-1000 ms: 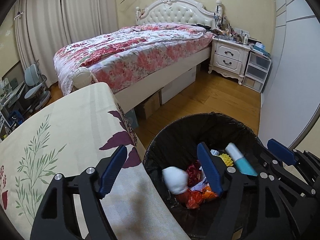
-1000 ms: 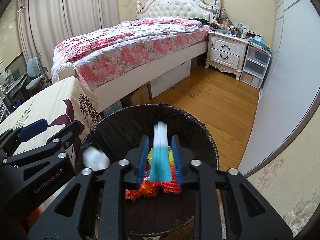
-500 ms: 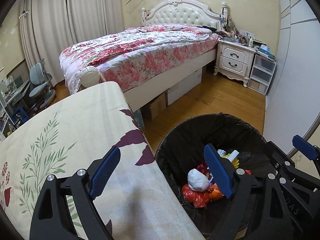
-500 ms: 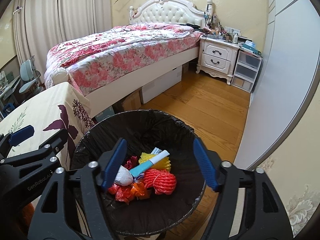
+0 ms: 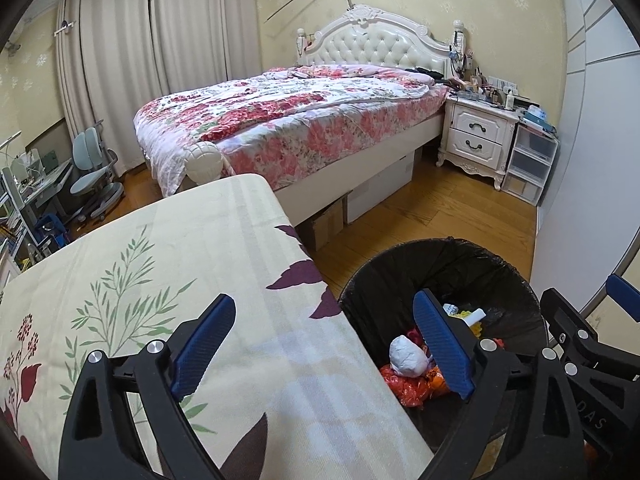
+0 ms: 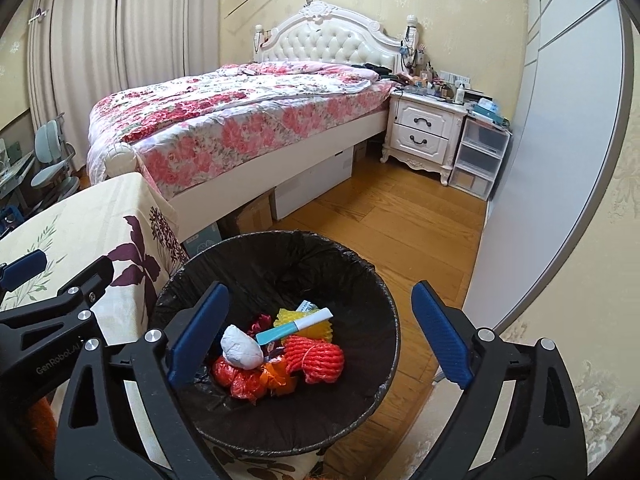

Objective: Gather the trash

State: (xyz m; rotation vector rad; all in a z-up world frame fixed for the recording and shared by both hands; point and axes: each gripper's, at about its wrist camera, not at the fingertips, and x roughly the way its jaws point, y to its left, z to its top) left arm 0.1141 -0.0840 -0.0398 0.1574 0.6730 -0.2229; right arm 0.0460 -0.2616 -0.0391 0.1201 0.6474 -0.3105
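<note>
left gripper (image 5: pixel 324 348): blue-padded jaws wide and opening further, nothing between the pads; one finger over the patterned tablecloth (image 5: pixel 168 264), the other over the near rim of the bin.

right gripper (image 6: pixel 320 336): jaws wide and opening further, holding nothing; it hangs above the mouth of the bin, its fingers framing the contents.

trash bin (image 6: pixel 352 276): round, lined with a black bag, standing on the wooden floor (image 6: pixel 384 220) just beside the cloth-covered table.

contents of bin, all lying loose at the bottom:
- crumpled white paper ball (image 6: pixel 241 347), on top of the red-orange wrappers (image 6: pixel 240 380).
- teal and white tube (image 6: pixel 294 326), lying slantwise across the yellow foam net (image 6: pixel 316 326).
- red foam net (image 6: pixel 316 358), rolled, touching the tube's lower side.
- small printed label (image 6: pixel 307 306), partly hidden behind the tube; text too small to read.

surroundings:
- bed (image 5: pixel 296 120) with floral quilt and white tufted headboard, cardboard boxes (image 5: pixel 326 224) under its frame.
- white nightstand (image 5: pixel 476 136), two drawers, cluttered top.
- clear plastic drawer unit (image 5: pixel 530 164), beside the nightstand.
- grey desk chair (image 5: pixel 94 176) near the curtains (image 5: pixel 160 52).
</note>
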